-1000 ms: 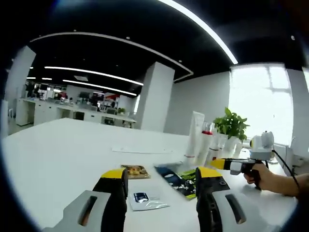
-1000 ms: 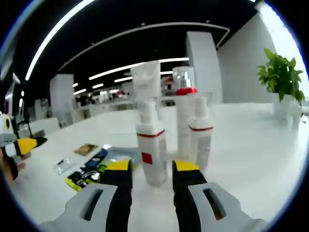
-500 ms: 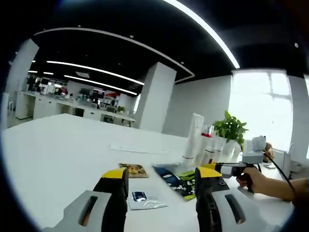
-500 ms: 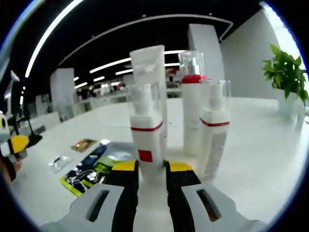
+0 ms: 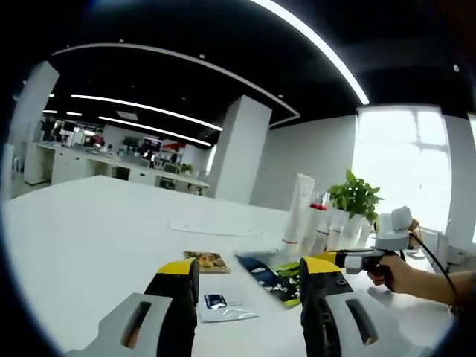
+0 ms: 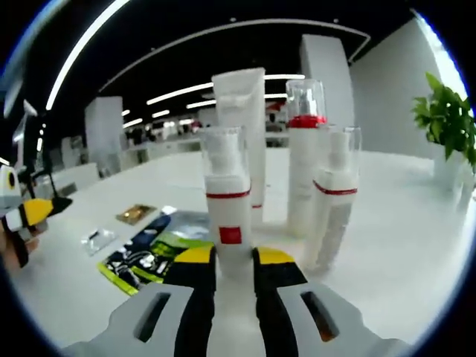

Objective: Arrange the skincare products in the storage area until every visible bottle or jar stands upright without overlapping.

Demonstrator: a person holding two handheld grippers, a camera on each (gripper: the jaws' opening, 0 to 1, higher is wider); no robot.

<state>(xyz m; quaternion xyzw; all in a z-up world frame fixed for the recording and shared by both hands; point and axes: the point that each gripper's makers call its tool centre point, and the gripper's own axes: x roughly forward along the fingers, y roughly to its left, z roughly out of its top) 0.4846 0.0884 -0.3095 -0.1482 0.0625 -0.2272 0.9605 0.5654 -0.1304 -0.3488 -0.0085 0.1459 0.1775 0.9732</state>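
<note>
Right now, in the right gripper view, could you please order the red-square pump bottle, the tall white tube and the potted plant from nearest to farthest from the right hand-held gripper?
1. Red-square pump bottle, between the right hand-held gripper jaws.
2. Tall white tube, upright just behind it.
3. Potted plant, far right.

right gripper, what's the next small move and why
Probably lift the front pump bottle slightly and shift it clear of the group. The right gripper has its jaws closed on the bottle's base, and the tube and two other bottles stand close behind it.
</note>
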